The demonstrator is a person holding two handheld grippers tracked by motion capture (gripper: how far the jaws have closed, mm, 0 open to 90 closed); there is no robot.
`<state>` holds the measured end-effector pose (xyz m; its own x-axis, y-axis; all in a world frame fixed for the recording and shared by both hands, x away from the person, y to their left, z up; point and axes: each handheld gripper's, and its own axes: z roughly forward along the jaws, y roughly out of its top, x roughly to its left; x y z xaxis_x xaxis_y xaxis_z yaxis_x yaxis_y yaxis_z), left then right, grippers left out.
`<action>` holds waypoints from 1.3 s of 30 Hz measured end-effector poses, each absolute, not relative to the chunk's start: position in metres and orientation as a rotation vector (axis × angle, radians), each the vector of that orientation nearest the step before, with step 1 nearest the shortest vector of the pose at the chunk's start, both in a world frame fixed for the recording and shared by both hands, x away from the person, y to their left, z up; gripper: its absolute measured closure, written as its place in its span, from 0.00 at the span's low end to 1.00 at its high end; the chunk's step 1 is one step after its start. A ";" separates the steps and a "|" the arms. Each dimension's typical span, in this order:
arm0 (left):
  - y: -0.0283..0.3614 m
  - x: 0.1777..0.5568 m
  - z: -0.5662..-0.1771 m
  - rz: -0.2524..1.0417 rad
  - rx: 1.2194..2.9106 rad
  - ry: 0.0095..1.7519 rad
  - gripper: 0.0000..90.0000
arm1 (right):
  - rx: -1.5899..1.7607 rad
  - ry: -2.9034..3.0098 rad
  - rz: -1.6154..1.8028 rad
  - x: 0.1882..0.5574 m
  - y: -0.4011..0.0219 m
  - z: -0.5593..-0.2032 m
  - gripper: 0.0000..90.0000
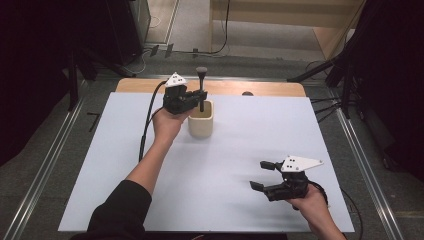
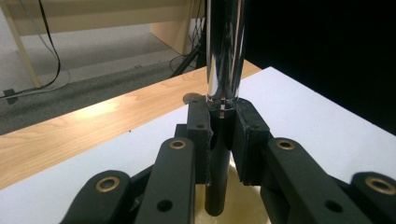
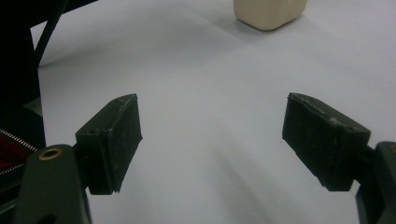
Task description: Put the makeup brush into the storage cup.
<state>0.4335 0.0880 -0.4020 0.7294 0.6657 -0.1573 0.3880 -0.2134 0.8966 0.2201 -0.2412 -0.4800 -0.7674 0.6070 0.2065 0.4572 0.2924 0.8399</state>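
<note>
A cream square cup (image 1: 201,121) stands at the back middle of the white table (image 1: 150,165). My left gripper (image 1: 200,98) is shut on an upright utensil (image 1: 201,85) with a shiny metal shaft and a black lower part; its lower end dips into the cup. In the left gripper view the pads clamp the utensil (image 2: 224,70) at the seam of chrome and black, above the cup's rim (image 2: 243,210). My right gripper (image 1: 262,175) rests open near the front right, jaws wide apart over bare table (image 3: 210,140), with the cup (image 3: 270,13) far ahead.
A wooden strip (image 1: 260,89) runs along the table's back edge, with floor, cables and dark stands beyond. Metal rails flank the table on both sides. A small dark spot (image 1: 247,93) sits at the back edge.
</note>
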 end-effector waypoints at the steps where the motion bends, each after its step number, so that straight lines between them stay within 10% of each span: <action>1: 0.088 0.433 -0.404 0.317 1.835 0.828 0.88 | 0.996 2.400 1.479 0.220 -0.241 -0.480 0.23; 36: 0.095 0.427 -0.424 0.278 1.865 0.853 0.88 | 0.987 2.411 1.473 0.220 -0.240 -0.480 0.23; 39: 0.097 0.427 -0.421 0.265 1.847 0.876 0.72 | 0.982 2.412 1.476 0.220 -0.239 -0.480 0.23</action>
<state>0.4269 0.0972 -0.4213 0.7102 0.6734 -0.2052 0.4464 -0.2054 0.8710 0.2199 -0.2395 -0.4803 -0.7750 0.5986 0.2027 0.4531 0.3027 0.8385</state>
